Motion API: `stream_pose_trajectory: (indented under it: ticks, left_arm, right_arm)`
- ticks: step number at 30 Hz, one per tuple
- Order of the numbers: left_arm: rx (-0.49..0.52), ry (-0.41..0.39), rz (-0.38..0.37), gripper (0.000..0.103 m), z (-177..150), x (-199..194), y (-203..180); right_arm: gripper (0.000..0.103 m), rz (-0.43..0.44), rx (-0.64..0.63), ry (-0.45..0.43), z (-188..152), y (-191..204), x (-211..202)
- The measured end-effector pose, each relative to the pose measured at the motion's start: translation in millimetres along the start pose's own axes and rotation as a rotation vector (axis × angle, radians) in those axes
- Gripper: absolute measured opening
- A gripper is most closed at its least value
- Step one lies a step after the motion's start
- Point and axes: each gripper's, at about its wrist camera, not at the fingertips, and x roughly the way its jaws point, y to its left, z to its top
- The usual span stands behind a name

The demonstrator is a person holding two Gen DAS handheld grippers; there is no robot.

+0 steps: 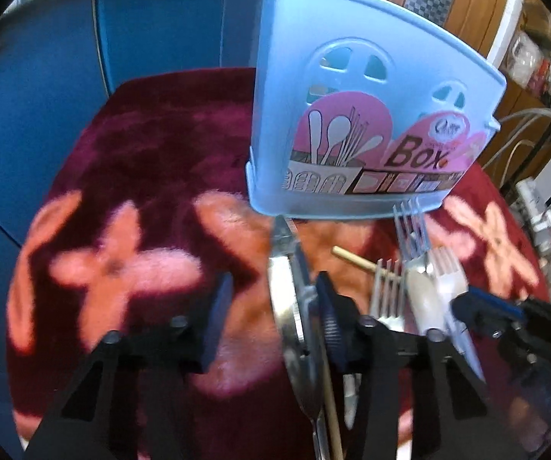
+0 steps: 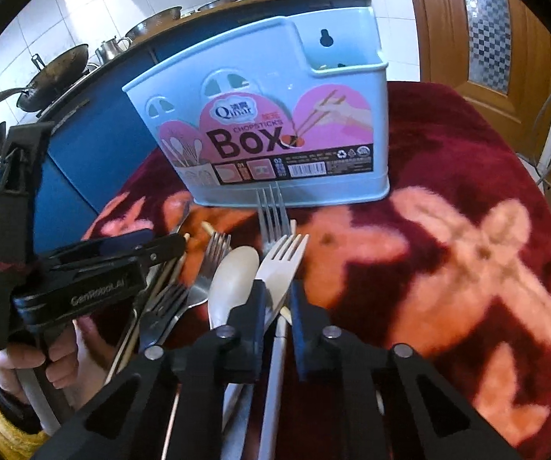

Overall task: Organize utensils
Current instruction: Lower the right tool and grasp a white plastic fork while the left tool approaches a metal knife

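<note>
A light blue chopsticks box (image 1: 352, 76) (image 2: 267, 76) stands upright on the red flowered cloth (image 2: 448, 268). In front of it lies a loose pile of utensils: a white plastic fork (image 2: 281, 264), a white spoon (image 2: 233, 272), metal forks (image 2: 273, 211) and wooden chopsticks (image 2: 152, 295). My right gripper (image 2: 277, 285) is shut on the white fork's neck. My left gripper (image 1: 275, 276) is open over the pile's left side. A metal spoon (image 1: 290, 326) lies between its fingers, close to the right finger (image 1: 327, 303), with a gap to the other. In the right wrist view the left gripper (image 2: 152, 245) comes in from the left.
Blue cabinets (image 1: 45, 76) run behind the table, with woks (image 2: 53, 73) on the counter above. A wooden door (image 2: 486, 38) stands at the back right. A hand with a yellow sleeve (image 2: 7, 414) holds the left gripper. Cables and clutter (image 1: 536, 153) sit beyond the cloth's right edge.
</note>
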Motion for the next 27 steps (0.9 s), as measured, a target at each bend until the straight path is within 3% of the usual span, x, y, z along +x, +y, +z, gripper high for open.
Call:
stream_pose_trajectory:
  ticks: [2,4,10,16,27]
  left_arm:
    - [-0.029,0.013,-0.04,0.028,2,1,6]
    - [-0.037,0.014,-0.039,0.027,3,-1,11]
    - [-0.046,0.007,0.005,0.026,0,-15,28]
    - [-0.022,0.037,0.046,0.029,-8,-13,32]
    - [-0.002,0.048,0.058,0.029,-2,-3,30]
  right_arm:
    - [0.009,-0.002,-0.008,-0.011,1,1,-3]
    - [0.007,-0.003,-0.012,-0.021,3,2,-8]
    - [0.006,-0.052,-0.018,-0.036,4,-5,-19]
    - [0.006,-0.13,-0.035,0.022,2,-17,-6]
    - [0.007,-0.076,0.013,0.085,12,-32,14]
